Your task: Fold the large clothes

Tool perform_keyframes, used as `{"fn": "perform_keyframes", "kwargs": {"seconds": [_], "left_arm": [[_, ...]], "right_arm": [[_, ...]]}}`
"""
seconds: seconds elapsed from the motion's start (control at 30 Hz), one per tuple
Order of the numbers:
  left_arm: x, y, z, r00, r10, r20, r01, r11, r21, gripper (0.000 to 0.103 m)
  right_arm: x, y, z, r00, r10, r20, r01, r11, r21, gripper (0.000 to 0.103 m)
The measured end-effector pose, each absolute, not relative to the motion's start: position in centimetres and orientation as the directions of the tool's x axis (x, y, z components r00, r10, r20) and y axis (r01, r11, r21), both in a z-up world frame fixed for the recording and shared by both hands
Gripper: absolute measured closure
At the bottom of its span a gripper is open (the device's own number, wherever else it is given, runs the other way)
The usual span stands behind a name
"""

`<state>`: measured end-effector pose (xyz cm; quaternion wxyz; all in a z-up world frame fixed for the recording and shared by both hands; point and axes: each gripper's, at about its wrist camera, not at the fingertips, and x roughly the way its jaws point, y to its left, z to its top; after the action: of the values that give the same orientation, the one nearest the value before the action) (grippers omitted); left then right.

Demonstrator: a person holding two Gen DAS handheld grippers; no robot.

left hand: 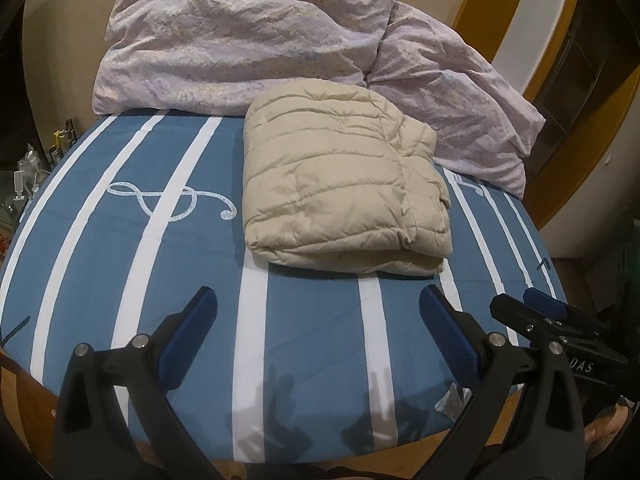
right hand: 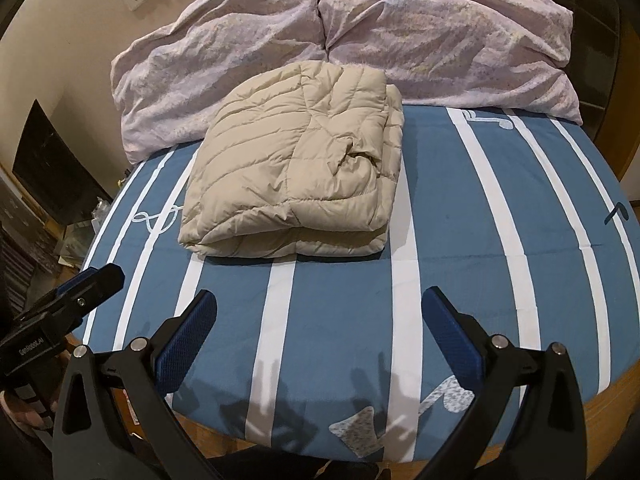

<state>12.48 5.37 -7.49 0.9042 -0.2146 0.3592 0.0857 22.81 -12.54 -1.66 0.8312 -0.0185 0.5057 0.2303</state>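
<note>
Lying folded into a thick rectangle, the cream quilted jacket [left hand: 344, 184] is resting on the blue-and-white striped bed sheet [left hand: 168, 280], its far edge touching the crumpled lilac duvet [left hand: 240, 36] heaped by the wall. The left claw [left hand: 318, 304] is hovering wide open and empty above the sheet, short of the jacket's near fold. The right claw [right hand: 320, 304] is likewise gaping wide and gripping nothing.
</note>
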Motion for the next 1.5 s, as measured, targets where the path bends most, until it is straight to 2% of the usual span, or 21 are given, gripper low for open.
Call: {"fn": "perform_keyframes", "kwargs": {"seconds": [1.5], "left_arm": [[10.5,4.3,-8.4,0.729,-0.021,-0.685,-0.286,0.899,-0.332,0.003]], "right_arm": [[20.1,-12.4,-1.0,0.396,0.411,-0.821,-0.411,0.879,0.242,0.001]]}}
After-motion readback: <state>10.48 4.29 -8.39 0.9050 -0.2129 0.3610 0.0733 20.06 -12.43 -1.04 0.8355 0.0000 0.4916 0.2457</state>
